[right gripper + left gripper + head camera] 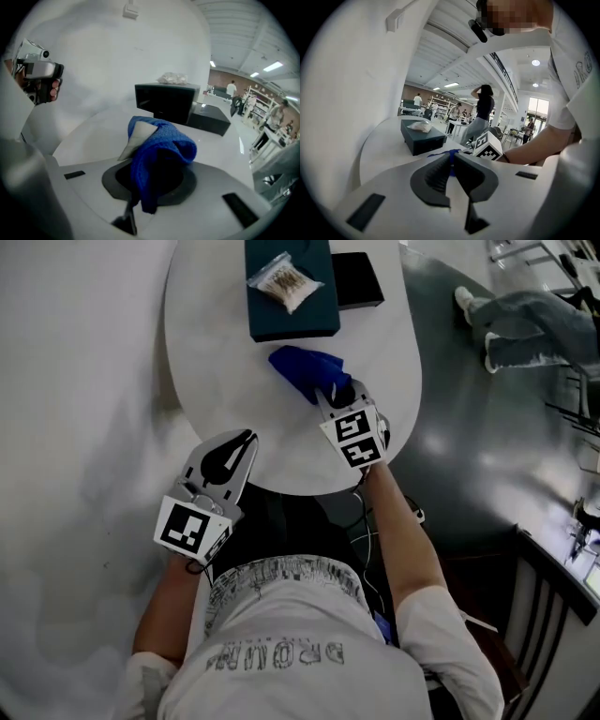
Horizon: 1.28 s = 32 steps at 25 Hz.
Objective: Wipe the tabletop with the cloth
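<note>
At the lower left of the head view, nearest us, the left gripper hovers over the near rim of the white table. Its own view shows the jaws drawn almost together with nothing between them, only a sliver of blue far behind the slit. Just beyond, right of centre, the right gripper is clamped on the blue cloth, which spreads up and left from the jaws and appears to rest on the tabletop. Farther up sit a teal box with a small packet on top, and a black box touching its right side.

We judge the wipe to be under way or just starting, since the cloth is gripped and down on the surface. The next move calls for keeping the bunched cloth pressed flat and sweeping it over the bare white areas, stopping short of the teal box just beside it.

Only the right gripper view shows how the cloth folds over the jaws, with a pale patch on its inner side. Only the left gripper view shows the wider room, where several people stand. Only the head view shows a seated person's legs at upper right.
</note>
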Each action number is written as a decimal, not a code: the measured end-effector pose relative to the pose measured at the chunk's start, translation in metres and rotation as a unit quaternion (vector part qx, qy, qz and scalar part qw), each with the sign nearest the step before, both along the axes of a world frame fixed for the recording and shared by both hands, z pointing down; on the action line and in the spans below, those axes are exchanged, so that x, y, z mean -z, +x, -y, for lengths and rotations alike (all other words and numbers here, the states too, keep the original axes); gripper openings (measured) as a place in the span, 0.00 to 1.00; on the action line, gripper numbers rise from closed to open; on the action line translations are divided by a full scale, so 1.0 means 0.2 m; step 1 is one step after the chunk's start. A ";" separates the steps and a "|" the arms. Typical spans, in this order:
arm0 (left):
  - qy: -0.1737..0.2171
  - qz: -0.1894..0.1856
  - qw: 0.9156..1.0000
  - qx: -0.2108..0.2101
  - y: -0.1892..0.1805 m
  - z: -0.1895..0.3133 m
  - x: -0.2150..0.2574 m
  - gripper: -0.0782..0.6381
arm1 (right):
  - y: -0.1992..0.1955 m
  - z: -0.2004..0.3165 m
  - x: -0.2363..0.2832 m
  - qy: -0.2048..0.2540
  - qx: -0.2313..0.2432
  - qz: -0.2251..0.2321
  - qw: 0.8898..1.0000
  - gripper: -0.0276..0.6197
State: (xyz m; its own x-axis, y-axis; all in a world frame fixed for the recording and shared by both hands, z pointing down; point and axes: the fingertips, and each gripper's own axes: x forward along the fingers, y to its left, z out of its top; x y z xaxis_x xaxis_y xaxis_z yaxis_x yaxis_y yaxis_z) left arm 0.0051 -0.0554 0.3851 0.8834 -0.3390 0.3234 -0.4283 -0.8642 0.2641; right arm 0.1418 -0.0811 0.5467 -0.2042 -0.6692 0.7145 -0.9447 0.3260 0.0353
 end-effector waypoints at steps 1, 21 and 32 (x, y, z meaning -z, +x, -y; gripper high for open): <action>0.000 0.001 1.000 -0.007 0.03 -0.01 0.00 0.16 | 0.04 -0.02 0.00 0.000 -0.009 0.000 1.000 0.15; 0.001 0.003 0.996 -0.087 0.51 -0.16 0.01 0.16 | 0.78 -0.39 -0.02 -0.021 -0.151 -0.002 0.988 0.15; 0.002 0.005 0.996 -0.090 0.53 -0.14 0.02 0.16 | 0.87 -0.42 -0.01 -0.015 -0.181 0.002 0.983 0.15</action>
